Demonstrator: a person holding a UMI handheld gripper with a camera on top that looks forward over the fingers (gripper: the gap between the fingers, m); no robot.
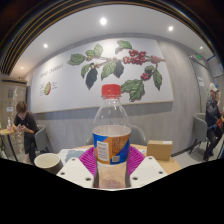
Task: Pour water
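A clear plastic bottle [111, 135] with a red cap and an orange and blue label stands upright between my fingers. My gripper [112, 163] is shut on the bottle: both magenta pads [89, 160] press its lower sides. A pale cup [47, 162] stands on the table to the left of the fingers, its rim showing. The bottle's base is hidden behind the fingers.
A brown box [159, 150] sits on the table right of the bottle. A person [20, 122] sits at a far table on the left, another person [213, 115] sits at the right. A wall with a leaf mural [110, 65] is behind.
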